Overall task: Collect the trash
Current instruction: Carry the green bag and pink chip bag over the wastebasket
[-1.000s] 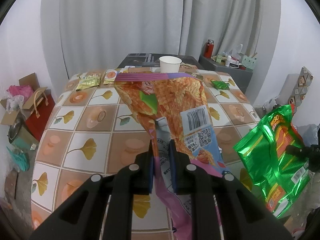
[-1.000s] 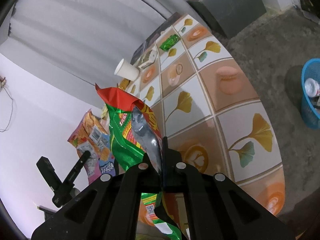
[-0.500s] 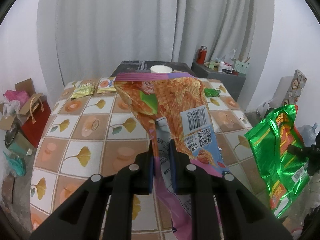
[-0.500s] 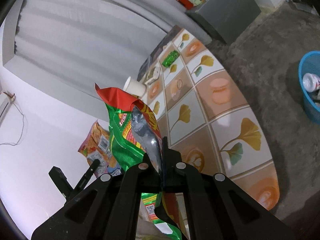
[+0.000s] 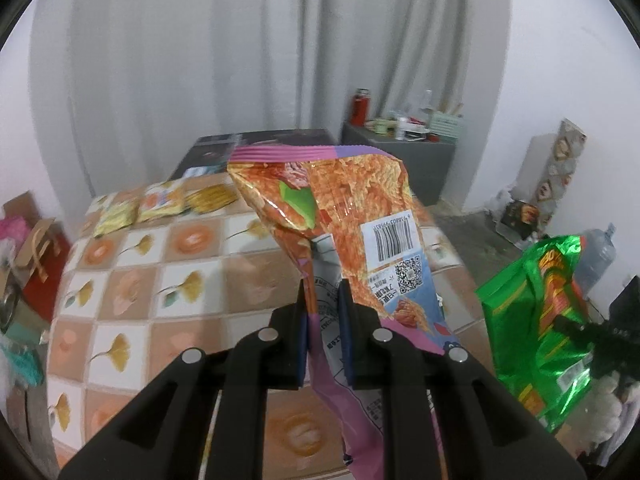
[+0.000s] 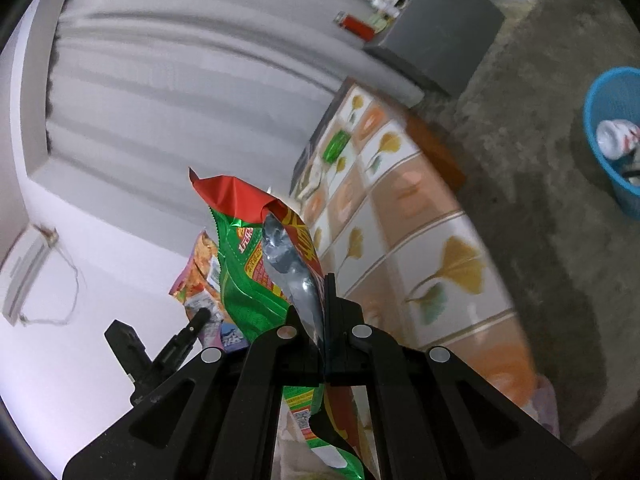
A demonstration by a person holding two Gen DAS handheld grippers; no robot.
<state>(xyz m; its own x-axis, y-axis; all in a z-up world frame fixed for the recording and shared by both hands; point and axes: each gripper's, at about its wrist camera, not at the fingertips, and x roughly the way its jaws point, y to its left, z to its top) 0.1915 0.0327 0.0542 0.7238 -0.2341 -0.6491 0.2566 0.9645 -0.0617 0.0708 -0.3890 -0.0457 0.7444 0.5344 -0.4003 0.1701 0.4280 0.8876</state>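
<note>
I hold two empty snack bags in the air, one in each tool. My left gripper (image 5: 323,312) is closed on the orange snack bag (image 5: 340,220), its two pads pinching the lower purple part, and the bag stands up in front of the camera above the table (image 5: 168,288). My right gripper (image 6: 322,300) is closed on the green snack bag (image 6: 256,264), which has a red top edge and a silver inside that shows where the foil is folded. The left view shows the back of the orange bag: a white label with a barcode, a QR code under it, and small printed lines that I cannot read. In this view the green bag (image 5: 532,316) hangs at the right side, beside the table edge, with red and yellow letters too crumpled to read. Only the left view shows the yellow wrappers (image 5: 160,204) that lie at the far left of the table. Only the right view shows the blue basket (image 6: 616,136) on the floor, well apart from the table, with some white trash inside it, and a small green wrapper (image 6: 335,145) on the far part of the table. A grey cabinet (image 5: 400,152) with a red bottle and small things stands behind the table, near the curtain (image 5: 248,48).
</note>
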